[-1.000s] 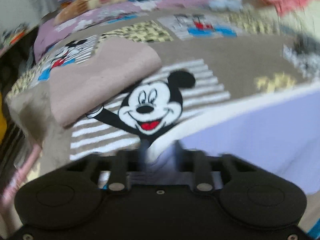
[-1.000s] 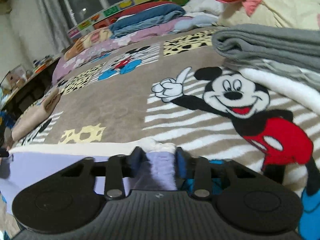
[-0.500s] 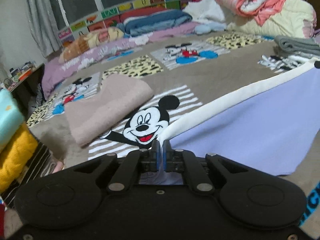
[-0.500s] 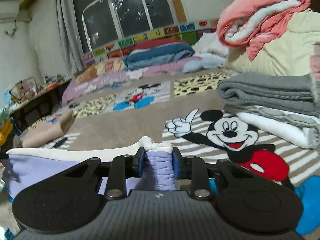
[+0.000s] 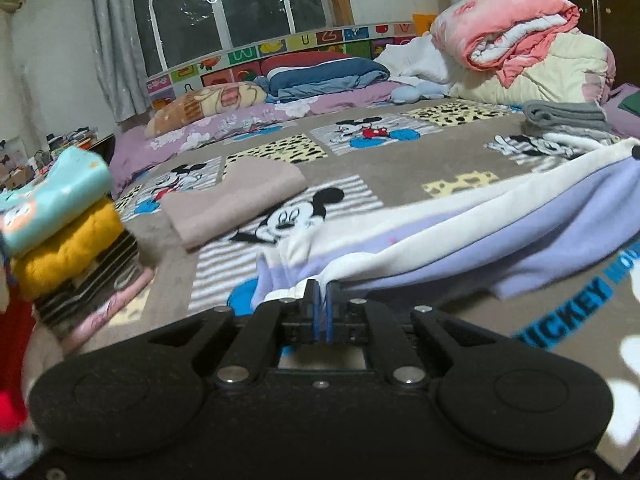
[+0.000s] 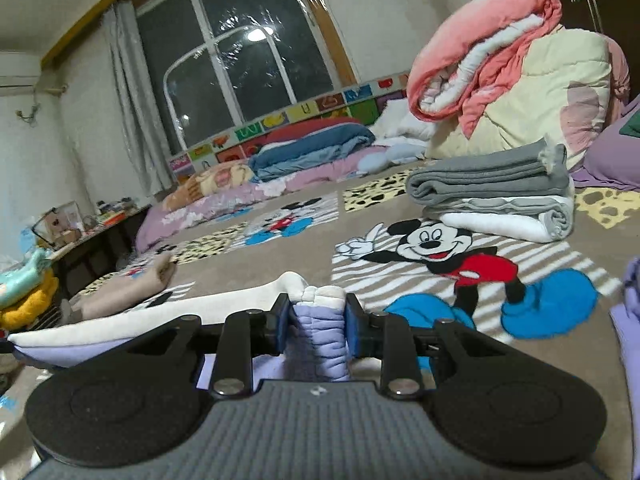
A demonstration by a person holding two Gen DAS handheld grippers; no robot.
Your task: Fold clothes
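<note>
A lavender garment (image 5: 540, 232) with a white band lies slack across the Mickey Mouse blanket (image 5: 380, 160), running from the lower middle to the right edge. My left gripper (image 5: 321, 300) is shut on a thin edge of it, where white and lavender meet. In the right wrist view my right gripper (image 6: 316, 312) is shut on a thick bunch of the same garment (image 6: 320, 332), the white trim sticking out above the fingers. Its white band trails away to the left. More lavender cloth shows at the far right edge.
A folded beige garment (image 5: 236, 200) lies ahead on the left. A teal and yellow stack of folded clothes (image 5: 60, 220) stands at the left edge. Grey and white folded items (image 6: 492, 200) sit at the right, with piled pink and cream quilts (image 6: 512, 80) behind them.
Both grippers have tilted up and pulled back, still holding the garment. The cloth, taut before, now sags in folds onto the blanket.
</note>
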